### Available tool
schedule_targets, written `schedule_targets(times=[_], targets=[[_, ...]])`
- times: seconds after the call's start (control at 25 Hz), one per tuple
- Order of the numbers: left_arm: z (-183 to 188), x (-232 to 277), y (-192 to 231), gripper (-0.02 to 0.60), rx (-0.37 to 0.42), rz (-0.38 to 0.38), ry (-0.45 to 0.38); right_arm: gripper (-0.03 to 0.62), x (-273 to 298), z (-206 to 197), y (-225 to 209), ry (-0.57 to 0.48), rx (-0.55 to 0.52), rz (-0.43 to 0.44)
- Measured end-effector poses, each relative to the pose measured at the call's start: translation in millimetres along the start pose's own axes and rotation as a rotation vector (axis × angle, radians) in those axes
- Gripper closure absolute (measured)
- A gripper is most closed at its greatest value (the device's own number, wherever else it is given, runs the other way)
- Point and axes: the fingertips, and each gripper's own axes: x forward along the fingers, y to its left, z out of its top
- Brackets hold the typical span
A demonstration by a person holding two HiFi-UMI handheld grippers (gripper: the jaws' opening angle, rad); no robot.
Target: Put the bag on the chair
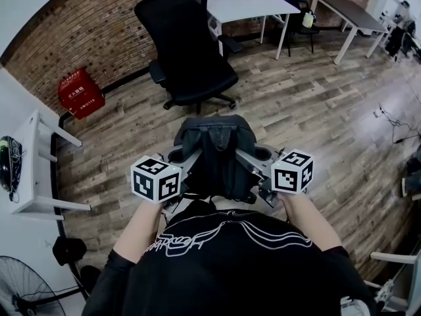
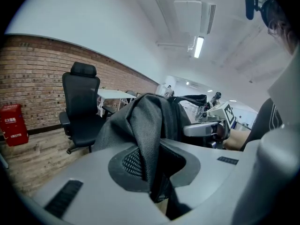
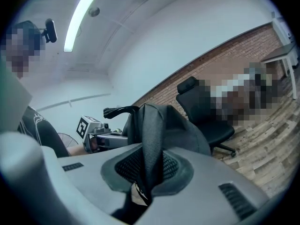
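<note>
The dark grey woven-fabric bag point(image 1: 217, 151) is off the ground and hangs between the two tools in front of the person, above the wooden plank floor point(image 1: 316, 127). It is not on the seat yet. The left tongs point(image 2: 152, 170) are pressed nearly together on a fold of the bag's strap, which runs up out of the padded jaws. The right tongs point(image 3: 144, 172) pinch a similar band of webbing on the bag's other side. Each gripper view shows the fabric clamped between the pads, with no gap to either side.

The black swivel office chair point(image 1: 191, 58) stands ahead on the floor with its seat bare and facing the person — near, but with a strip of floor between it and the bag.

So the pick-up looks done, and the carry looks part-way along. What seems left is to close the gap to the chair, bring the bag over the seat cushion and settle it there — then spread both tongs so the straps slip free without dragging it off the edge.
</note>
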Motion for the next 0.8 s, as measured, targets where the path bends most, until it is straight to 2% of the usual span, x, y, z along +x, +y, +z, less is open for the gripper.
schedule_targets(times=[0.28,0.4,0.8], targets=[[9.6,33.2,47.2,0.518,-0.025,-0.023,0.031,0.551,38.0,12.6,-42.7,0.032,0.034,-0.024],[15.9,51.2,78.5,0.518,-0.044,-0.043,0.052,0.551,63.4,20.5,-65.8,0.047,0.052,-0.045],[70.9,119.3,199.4,0.518,-0.092,-0.105,0.088,0.549,160.7,78.8,-153.9,0.077,0.103,-0.108]])
